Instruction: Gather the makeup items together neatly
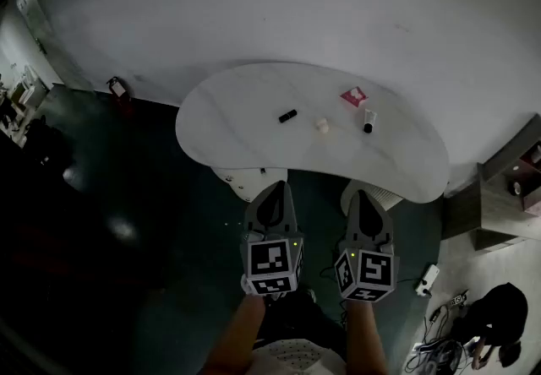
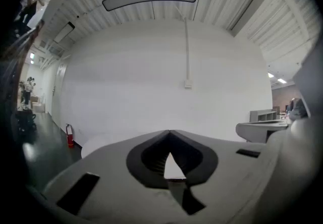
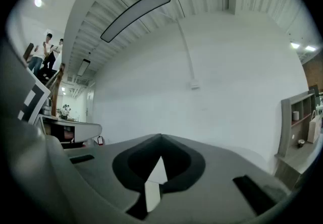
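Note:
On the white oval table (image 1: 237,124) lie a small black tube (image 1: 287,116), a cream round item (image 1: 322,124), a pink packet (image 1: 354,96) and a white tube with a black cap (image 1: 369,121). My left gripper (image 1: 272,189) and right gripper (image 1: 363,196) hang side by side in front of the table's near edge, pointing level toward the wall. Both are shut with nothing between the jaws. In the left gripper view (image 2: 169,133) and the right gripper view (image 3: 161,137) the jaw tips meet against the white wall.
A white wall rises behind the table. A grey shelf unit (image 1: 507,196) stands at the right, with cables and a dark bag (image 1: 499,314) on the floor. A red fire extinguisher (image 1: 117,88) stands at the left. The table's base (image 1: 245,179) lies under its near edge.

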The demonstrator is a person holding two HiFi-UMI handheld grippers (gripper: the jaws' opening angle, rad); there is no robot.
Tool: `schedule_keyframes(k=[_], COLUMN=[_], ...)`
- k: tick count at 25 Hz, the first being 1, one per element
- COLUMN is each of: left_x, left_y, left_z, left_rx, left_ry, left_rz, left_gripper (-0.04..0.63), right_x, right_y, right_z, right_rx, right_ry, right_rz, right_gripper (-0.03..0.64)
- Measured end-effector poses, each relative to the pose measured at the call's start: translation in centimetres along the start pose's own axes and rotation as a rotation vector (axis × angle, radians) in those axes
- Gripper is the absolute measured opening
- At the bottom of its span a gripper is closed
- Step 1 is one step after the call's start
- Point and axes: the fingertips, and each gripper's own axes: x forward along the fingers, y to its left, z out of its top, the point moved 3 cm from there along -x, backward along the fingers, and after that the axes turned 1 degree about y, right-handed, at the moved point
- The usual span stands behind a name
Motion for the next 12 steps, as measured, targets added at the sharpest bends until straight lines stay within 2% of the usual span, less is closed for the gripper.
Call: schedule_keyframes(k=[12], left_x=[0.41], left_y=[-0.02], left_z=[0.17], left_rx=[0.004], left_ry=[0.001], left_rz=[-0.002], left_gripper=[0.026], right_x=[0.47], right_y=[-0.11], right_z=[-0.03], right_rx=[0.01], right_ry=[0.006], right_rz=[0.006], right_gripper=[-0.006])
